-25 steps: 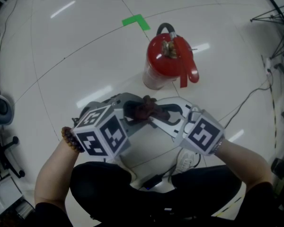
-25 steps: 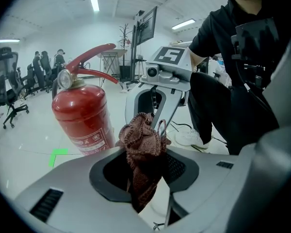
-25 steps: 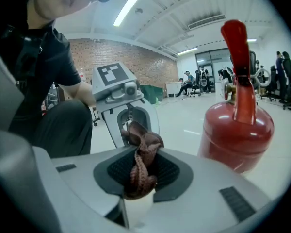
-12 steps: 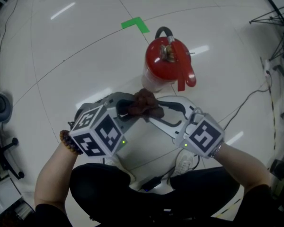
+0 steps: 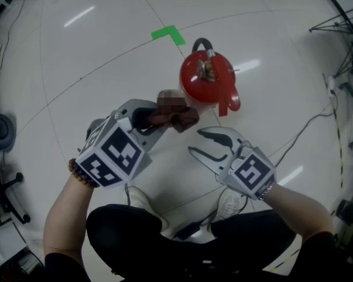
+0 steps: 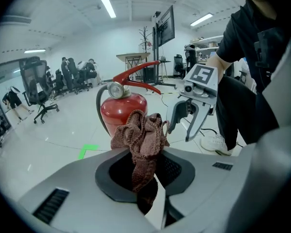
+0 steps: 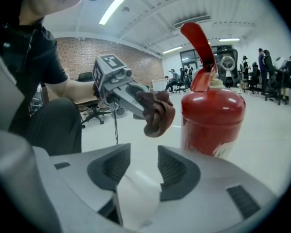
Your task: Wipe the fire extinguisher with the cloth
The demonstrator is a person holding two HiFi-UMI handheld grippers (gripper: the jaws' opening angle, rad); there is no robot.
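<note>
We hold the left gripper (image 5: 148, 117) clamped on the brown knitted cloth (image 6: 141, 137). Its jaws have just been closing, and the fabric is pinched between the pads. A crumpled bunch stands above the fingertips and a tail hangs down through the gap behind them.

Our right gripper (image 5: 197, 143) sits to the right of the cloth and a little nearer to us, apart from it. Its jaws have just been opening and stand spread and empty, with pale floor (image 5: 106, 69) showing between them. Its tips point towards the cloth and the left gripper. Below the grippers we see our dark trousers and a white shoe (image 5: 229, 201).

Just past the cloth stands the red fire extinguisher (image 5: 203, 81), upright on the floor. In the right gripper view the bunched cloth hangs just beside the cylinder's upper body, with a thin strip of floor showing between them, so we read them as not touching. The red lever (image 7: 198, 42) sticks out over the top, a round gauge (image 6: 115, 89) sits at the neck, and a black hose (image 5: 201, 41) loops on the far side.

Farther out, a corner of green tape (image 5: 169, 33) marks the floor behind the extinguisher. A cable (image 5: 309, 122) trails at the right, and an office chair (image 5: 0, 135) stands at the left edge. Far down the room are more chairs and several people.
</note>
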